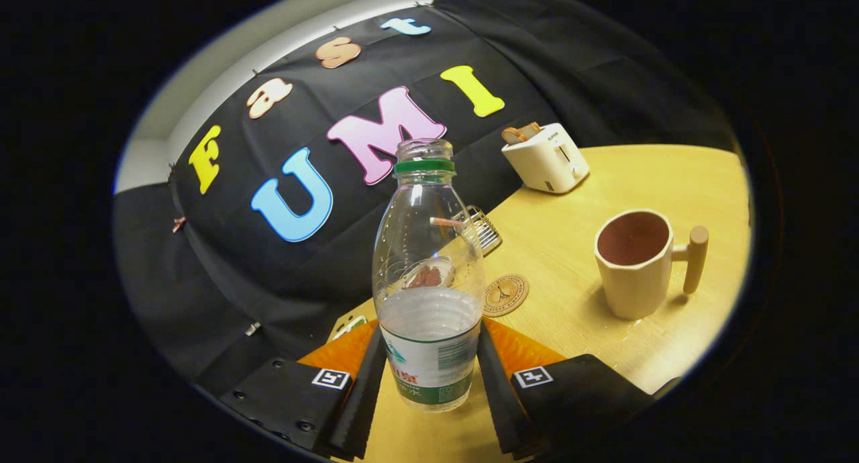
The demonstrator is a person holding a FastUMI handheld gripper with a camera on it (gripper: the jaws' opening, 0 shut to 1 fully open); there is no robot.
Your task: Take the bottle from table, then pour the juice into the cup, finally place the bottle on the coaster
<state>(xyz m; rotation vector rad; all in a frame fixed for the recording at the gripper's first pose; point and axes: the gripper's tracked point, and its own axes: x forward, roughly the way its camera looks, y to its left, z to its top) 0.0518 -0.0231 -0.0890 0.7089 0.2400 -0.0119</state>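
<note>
Clear plastic bottle [429, 275], uncapped, stands at lower centre, clamped between both fingers of the gripper [431, 369]. Pouring seems next: carrying it right to tip over the cup [634, 262].

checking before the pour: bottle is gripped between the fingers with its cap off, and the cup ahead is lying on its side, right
Not quite. The gripper view shows the cup standing upright on the table, mouth up, handle out to the side. The rest holds: the gripper has both fingers against the bottle, whose mouth is uncapped.

Clear bottle [427, 275], green neck ring; cream cup [634, 265], brown inside.
</note>
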